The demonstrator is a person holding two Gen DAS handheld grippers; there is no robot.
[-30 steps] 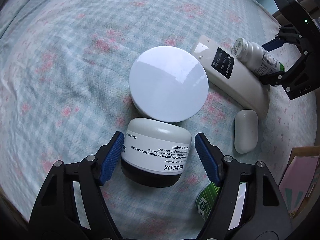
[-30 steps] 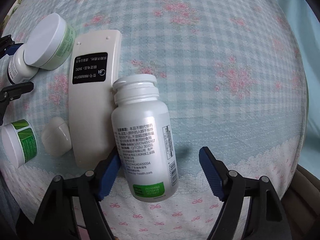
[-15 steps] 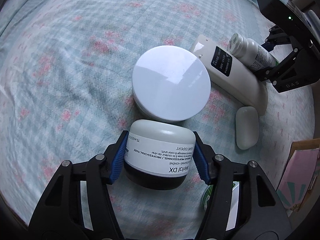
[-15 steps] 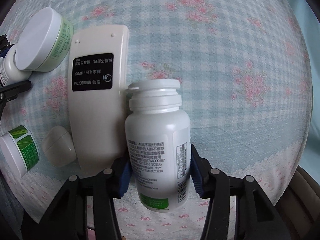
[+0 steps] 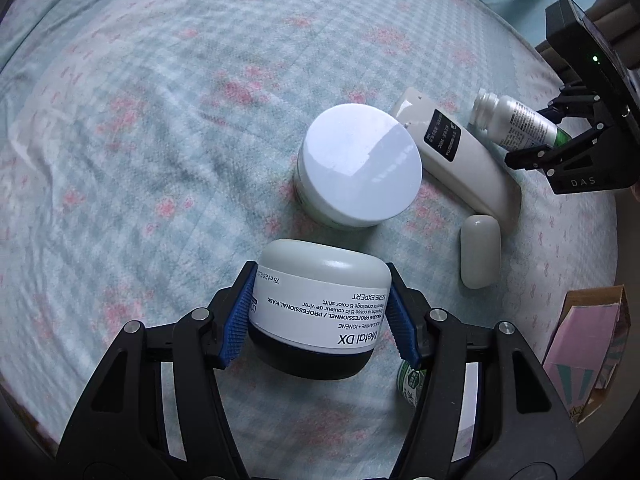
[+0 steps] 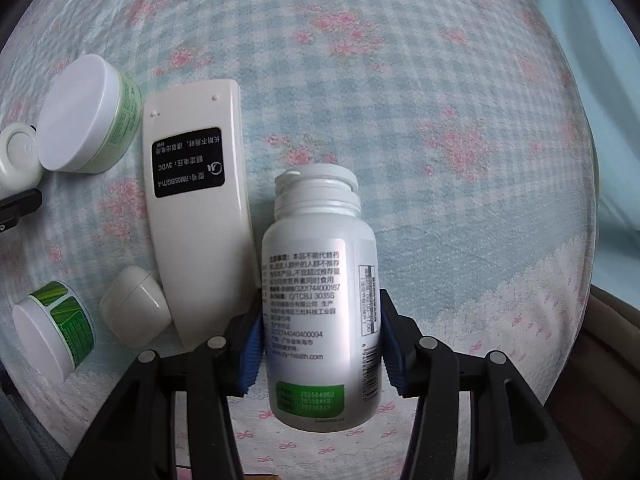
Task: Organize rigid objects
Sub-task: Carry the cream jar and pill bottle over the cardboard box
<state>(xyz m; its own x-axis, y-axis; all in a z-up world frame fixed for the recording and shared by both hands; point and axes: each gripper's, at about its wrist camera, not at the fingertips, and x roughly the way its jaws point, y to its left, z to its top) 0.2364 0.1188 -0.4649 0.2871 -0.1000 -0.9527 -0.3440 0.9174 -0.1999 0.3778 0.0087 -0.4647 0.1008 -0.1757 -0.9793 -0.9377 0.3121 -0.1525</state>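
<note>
the left gripper (image 5: 320, 316) clenches the mask jar (image 5: 320, 308) at 6 o'clock; the right gripper (image 6: 322, 340) clenches the capless bottle (image 6: 320, 300), contents unseen, remote (image 6: 200, 200) at 10 o'clock.

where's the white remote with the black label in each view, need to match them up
Left wrist: the remote lies at right, running diagonally between the big white-lidded jar and the pill bottle.
Right wrist: the remote lies left of centre, beside the pill bottle.
Shared landmark: the small white capsule case at the remote's near end.
</note>
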